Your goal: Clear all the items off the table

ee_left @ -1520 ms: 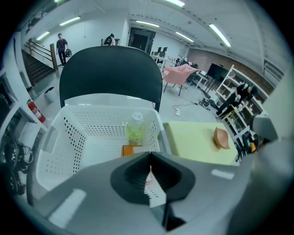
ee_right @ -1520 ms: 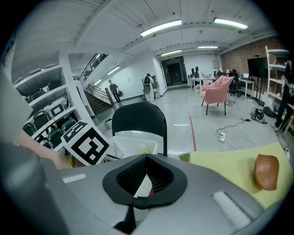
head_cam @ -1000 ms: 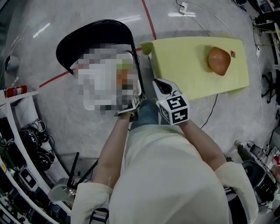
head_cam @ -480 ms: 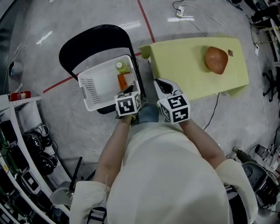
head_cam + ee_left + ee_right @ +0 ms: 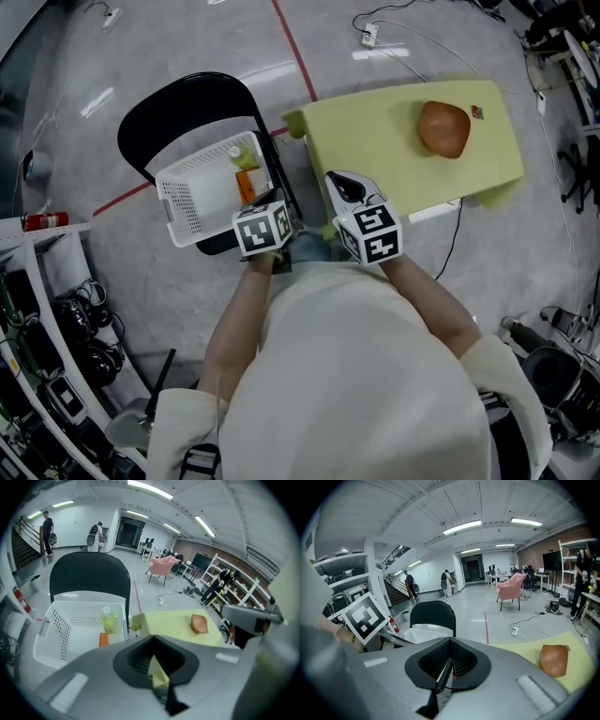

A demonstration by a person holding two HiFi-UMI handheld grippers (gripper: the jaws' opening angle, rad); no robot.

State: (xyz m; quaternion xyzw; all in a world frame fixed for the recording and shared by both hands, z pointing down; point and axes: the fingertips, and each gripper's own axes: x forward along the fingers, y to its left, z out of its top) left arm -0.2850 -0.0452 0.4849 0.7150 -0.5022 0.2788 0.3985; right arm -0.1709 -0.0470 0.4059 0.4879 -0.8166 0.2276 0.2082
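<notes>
Bottle (image 5: 241, 156) is in the basket (image 5: 187, 202); only the bowl (image 5: 443, 128) is left near the table's (image 5: 375, 141) far right corner; left gripper (image 5: 157, 670) and right gripper (image 5: 443, 672) clenched, empty

The person wears a loose off-white top (image 5: 366, 375) that fills the head view from the centre down to 6 o'clock. Its wide sleeves (image 5: 185, 414) bunch at 7 and 4 o'clock. A strip of what looks like blue denim (image 5: 314, 246) shows just above the top, toward 12 o'clock. The left tongs (image 5: 153, 654) and right tongs (image 5: 448, 665) have smooth grey shells with a black ribbed hollow around the jaws. Each carries a white cube (image 5: 263, 228) printed with black square markers.
</notes>
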